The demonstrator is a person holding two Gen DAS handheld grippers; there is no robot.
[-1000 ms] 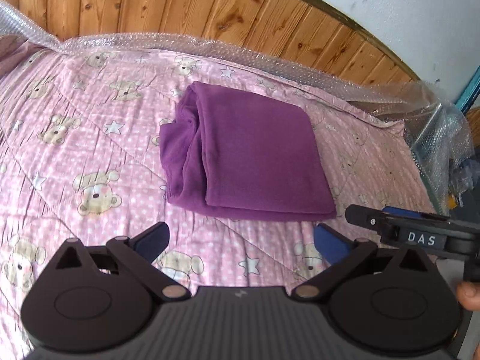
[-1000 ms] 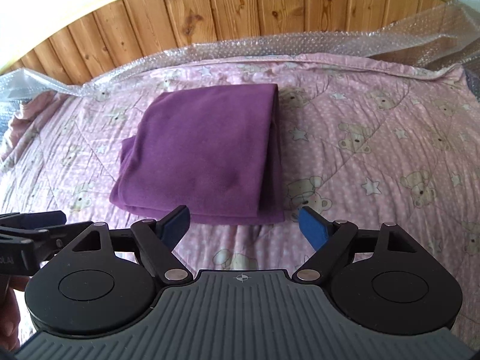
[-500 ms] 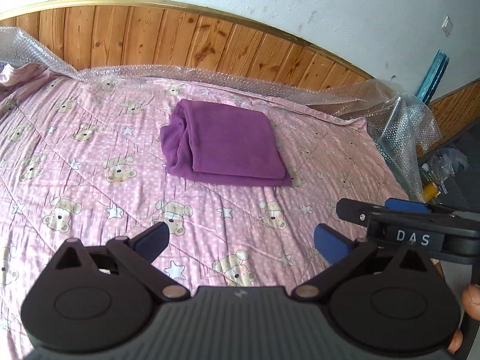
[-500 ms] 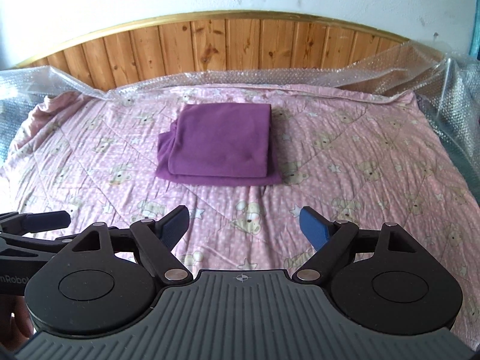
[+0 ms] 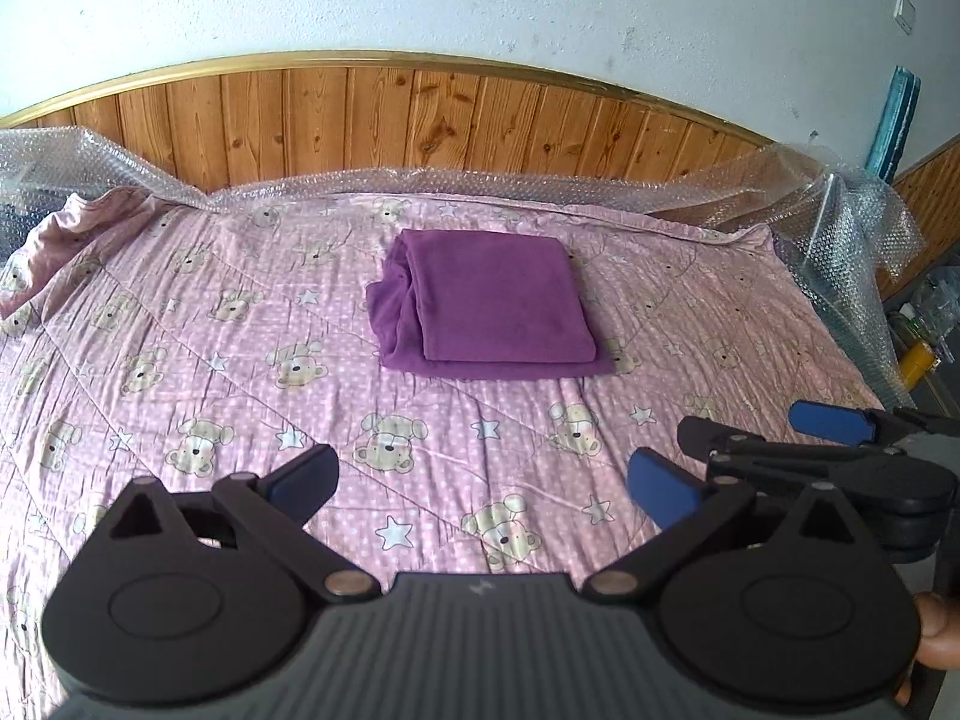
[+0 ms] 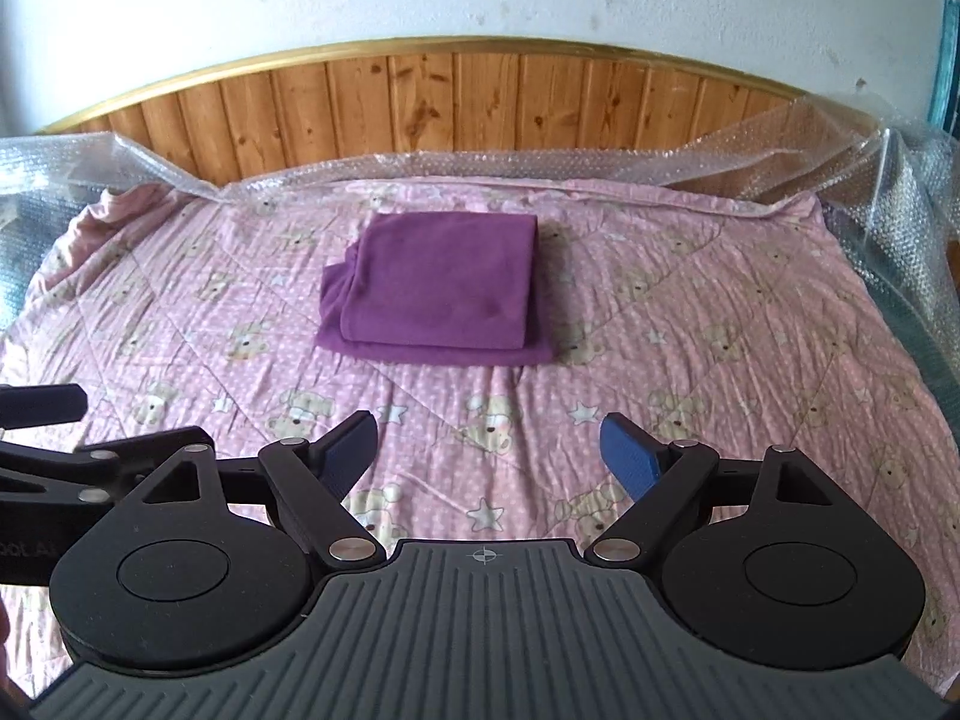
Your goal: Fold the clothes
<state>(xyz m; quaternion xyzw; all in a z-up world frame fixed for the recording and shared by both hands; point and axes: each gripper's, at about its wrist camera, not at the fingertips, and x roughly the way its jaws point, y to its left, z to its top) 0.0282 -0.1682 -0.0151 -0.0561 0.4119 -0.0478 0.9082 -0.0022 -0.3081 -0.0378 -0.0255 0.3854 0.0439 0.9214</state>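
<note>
A purple garment [image 5: 489,303] lies folded into a neat rectangle on the pink teddy-bear quilt [image 5: 180,360], toward the headboard. The right wrist view shows the same purple garment [image 6: 435,291] in the middle of the quilt [image 6: 690,330]. My left gripper [image 5: 483,480] hangs open well short of the garment, nothing between its blue pads. My right gripper [image 6: 489,456] is open too, equally far back and empty. Each gripper shows at the edge of the other's view.
A wooden headboard [image 5: 420,120] stands behind the bed, with bubble wrap [image 5: 540,186] along the quilt's far edge and down the right side [image 5: 852,252]. Bottles and clutter [image 5: 924,324] sit beyond the bed's right edge. A person's thumb [image 5: 936,636] holds a handle.
Both grippers have pulled back and risen from the folded garment, which now looks smaller and farther off. The garment has stayed put and both grippers remain open.
</note>
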